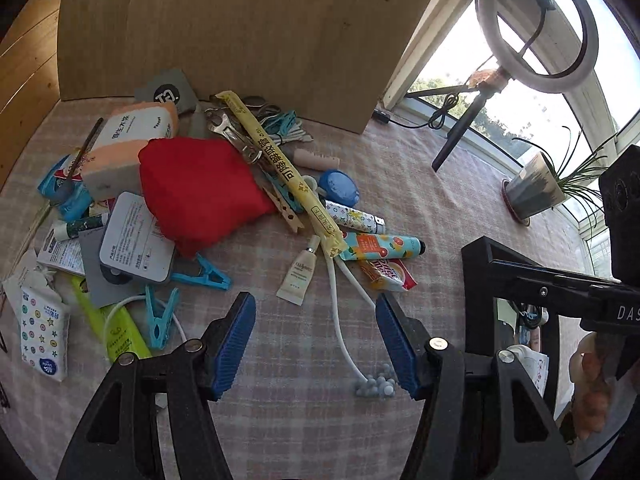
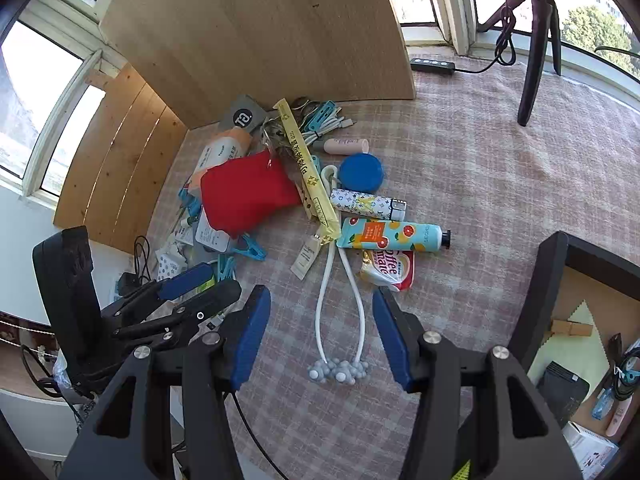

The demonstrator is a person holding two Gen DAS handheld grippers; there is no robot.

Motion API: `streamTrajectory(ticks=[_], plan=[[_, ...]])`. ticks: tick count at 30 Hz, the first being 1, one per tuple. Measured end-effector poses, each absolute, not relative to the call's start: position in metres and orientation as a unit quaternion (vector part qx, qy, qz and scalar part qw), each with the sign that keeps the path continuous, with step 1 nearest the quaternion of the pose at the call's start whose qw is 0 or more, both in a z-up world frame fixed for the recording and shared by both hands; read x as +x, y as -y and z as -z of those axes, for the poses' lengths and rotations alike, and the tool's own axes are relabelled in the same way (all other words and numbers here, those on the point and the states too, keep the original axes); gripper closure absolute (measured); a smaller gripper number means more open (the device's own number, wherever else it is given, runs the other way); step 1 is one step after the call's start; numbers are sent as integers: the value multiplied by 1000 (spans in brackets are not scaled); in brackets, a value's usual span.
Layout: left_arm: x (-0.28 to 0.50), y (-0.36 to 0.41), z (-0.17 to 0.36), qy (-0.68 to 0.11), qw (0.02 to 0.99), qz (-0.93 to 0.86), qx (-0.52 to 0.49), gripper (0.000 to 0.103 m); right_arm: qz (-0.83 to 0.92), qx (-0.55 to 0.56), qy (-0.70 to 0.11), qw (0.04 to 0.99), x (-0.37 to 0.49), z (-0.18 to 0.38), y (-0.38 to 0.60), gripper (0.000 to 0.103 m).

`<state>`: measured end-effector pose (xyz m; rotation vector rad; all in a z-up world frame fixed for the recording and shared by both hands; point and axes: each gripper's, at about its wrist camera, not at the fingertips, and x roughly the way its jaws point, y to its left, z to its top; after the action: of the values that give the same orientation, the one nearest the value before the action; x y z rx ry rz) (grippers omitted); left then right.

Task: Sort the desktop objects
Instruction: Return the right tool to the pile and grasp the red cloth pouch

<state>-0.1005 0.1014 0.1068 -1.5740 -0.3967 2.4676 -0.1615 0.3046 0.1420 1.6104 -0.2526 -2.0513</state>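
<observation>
Against the upright wooden board at the far edge of your checked tablecloth, the clutter lies in one heap. A soft red cloth pouch sits crumpled at its middle, with a long yellow paper-wrapped stick slanting across its right side. Right of that stick you have a round blue plastic lid, a patterned white cylinder and a glossy fruit-printed tube, the tubes lying flat and nearly parallel. A crinkled coffee sachet touches the tube's near side. A white rubbery looped cord runs toward you and ends in a knot of grey beads.

Your right gripper hangs half open over that cord, ribbed blue pads on either side of the loop and clear of it, gripping nothing. Your left gripper stands moderately wide above bare cloth, empty, the beads just inside its right pad. A black-framed box stands at the tablecloth's right edge.
</observation>
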Motion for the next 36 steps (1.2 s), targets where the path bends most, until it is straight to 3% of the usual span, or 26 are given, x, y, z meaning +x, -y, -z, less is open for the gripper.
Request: streamTrajectory(ticks=[14, 25, 32, 36], plan=[[-145, -35, -80, 160, 31, -831, -532, 43, 700, 637, 58, 318, -262, -75, -164, 46], [-170, -41, -62, 165, 41, -826, -537, 43, 694, 645, 70, 312, -296, -45, -145, 37], [-174, -45, -52, 177, 50, -819, -543, 43, 638, 677, 129, 344, -288, -29, -140, 36], [-163, -51, -52, 174, 52, -819, -544, 42, 655, 665, 106, 343, -267, -40, -143, 40]])
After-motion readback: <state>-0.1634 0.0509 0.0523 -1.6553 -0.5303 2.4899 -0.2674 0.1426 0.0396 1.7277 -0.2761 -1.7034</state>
